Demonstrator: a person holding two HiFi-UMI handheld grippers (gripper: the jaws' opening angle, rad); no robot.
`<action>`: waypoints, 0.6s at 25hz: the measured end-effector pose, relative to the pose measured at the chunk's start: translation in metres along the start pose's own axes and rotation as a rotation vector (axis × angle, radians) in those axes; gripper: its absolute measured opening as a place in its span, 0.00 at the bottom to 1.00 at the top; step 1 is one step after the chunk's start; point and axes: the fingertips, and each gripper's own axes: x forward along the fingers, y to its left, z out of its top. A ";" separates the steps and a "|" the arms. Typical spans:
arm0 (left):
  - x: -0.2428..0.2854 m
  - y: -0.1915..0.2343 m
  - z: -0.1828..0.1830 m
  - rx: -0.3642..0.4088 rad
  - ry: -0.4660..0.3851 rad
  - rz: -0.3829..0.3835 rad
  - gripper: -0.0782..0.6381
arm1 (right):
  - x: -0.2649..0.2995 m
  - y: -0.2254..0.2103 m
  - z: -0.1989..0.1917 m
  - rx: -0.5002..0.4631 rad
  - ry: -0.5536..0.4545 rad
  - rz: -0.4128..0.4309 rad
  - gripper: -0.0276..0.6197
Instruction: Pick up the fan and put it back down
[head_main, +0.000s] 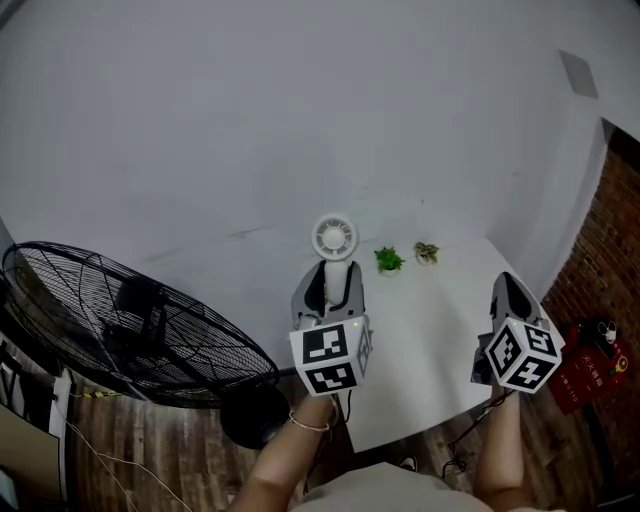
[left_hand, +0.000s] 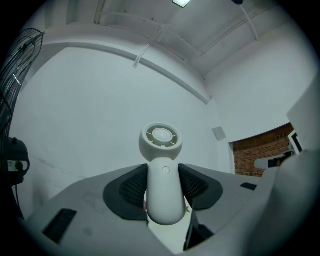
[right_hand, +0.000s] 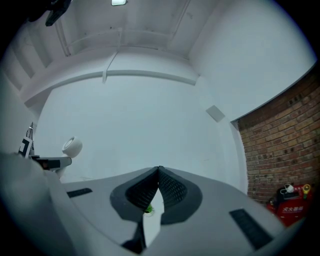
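Holding a small white handheld fan (head_main: 334, 237) in my left gripper (head_main: 337, 272), I have its handle pinched between the two dark ribbed pads, one pad pressed on each side. The fan stands upright, with its round head just past the jaw tips at 12 o'clock and facing up towards my head camera. In the left gripper view the rounded lower end of the handle hangs free below the pads, with the white table (head_main: 430, 330) showing beneath it.

My right gripper (head_main: 508, 285) is at 3 o'clock from the left one, well apart, above the table's right edge. Its jaws are pressed together at the tips with nothing between them.

Two small green potted plants sit near the table's far edge, at about 2 o'clock from the fan's handle: the nearer plant (head_main: 388, 260) just beside the fan, the paler plant (head_main: 427, 252) just past it.

A large black floor fan (head_main: 120, 325) stands on the wooden floor at 9 o'clock from my left gripper. A red box (head_main: 590, 370) lies on the floor at 4 o'clock from my right gripper, below a brick wall (head_main: 600, 240).
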 end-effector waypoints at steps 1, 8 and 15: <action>-0.002 0.000 -0.002 0.000 0.005 0.002 0.37 | -0.001 -0.001 -0.002 0.007 0.005 0.002 0.04; -0.010 0.005 -0.015 -0.008 0.048 0.027 0.37 | -0.002 0.003 -0.018 0.029 0.047 0.024 0.04; -0.019 0.014 -0.043 -0.020 0.114 0.078 0.37 | 0.005 0.004 -0.045 0.017 0.127 0.055 0.04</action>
